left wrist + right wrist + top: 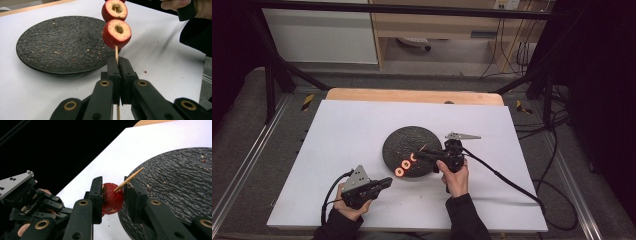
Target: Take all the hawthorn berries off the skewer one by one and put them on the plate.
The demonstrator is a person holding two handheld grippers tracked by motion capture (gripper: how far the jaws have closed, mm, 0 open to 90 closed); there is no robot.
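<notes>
A thin wooden skewer (116,53) carries three cored red fruits (405,164). My left gripper (385,182) is shut on the skewer's lower end, low on the white sheet; in the left gripper view (119,64) two of the fruits (116,33) stand just above the jaws. My right gripper (421,154) reaches in from the right over the dark round plate (412,136). In the right gripper view (113,193) its pads sit on both sides of the top fruit (112,199), and the skewer's tip (132,177) pokes out past it.
The plate (57,42) holds only crumbs. A white sheet (352,125) covers the table, with a wooden edge (412,95) at the back. A black frame and cables (522,187) run along the right side. The right hand (175,3) shows at that view's top.
</notes>
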